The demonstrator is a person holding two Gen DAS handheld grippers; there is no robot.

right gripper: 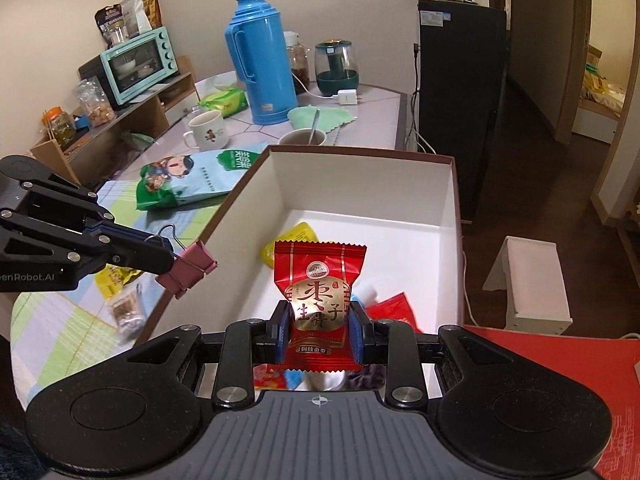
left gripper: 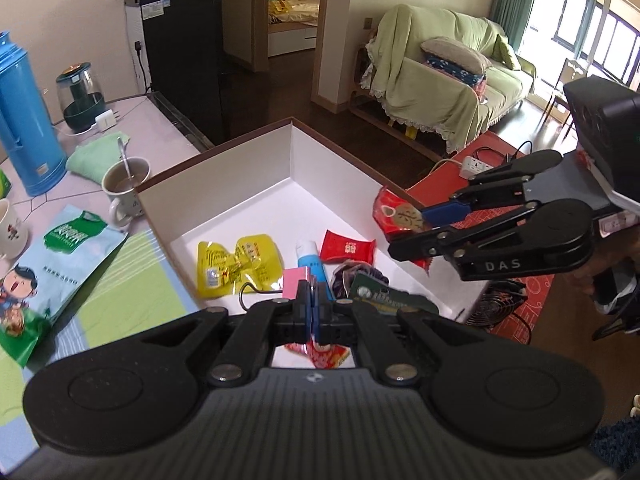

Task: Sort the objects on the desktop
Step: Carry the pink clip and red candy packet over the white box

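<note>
Beyond the bench [right gripper: 256, 130], a blue thermos [right gripper: 262, 60] stands by a toaster oven [right gripper: 138, 64]. My right gripper [right gripper: 320, 334] has its jaws clamped on a red jujube snack packet [right gripper: 318, 304], gold-medallioned, glossy, upright above the white storage box [right gripper: 360, 184]. My left gripper [left gripper: 312, 304] jaws pinch a pink binder clip [right gripper: 188, 270], over the box's near edge.

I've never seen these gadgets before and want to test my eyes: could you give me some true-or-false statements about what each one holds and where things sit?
1. The right hand-held gripper holds a red foil snack packet. True.
2. The left hand-held gripper is empty. False: it pinches a pink metal binder clip.
3. The white cardboard box is empty. False: a yellow packet lies inside.
4. The blue plastic thermos stands upright. True.
</note>
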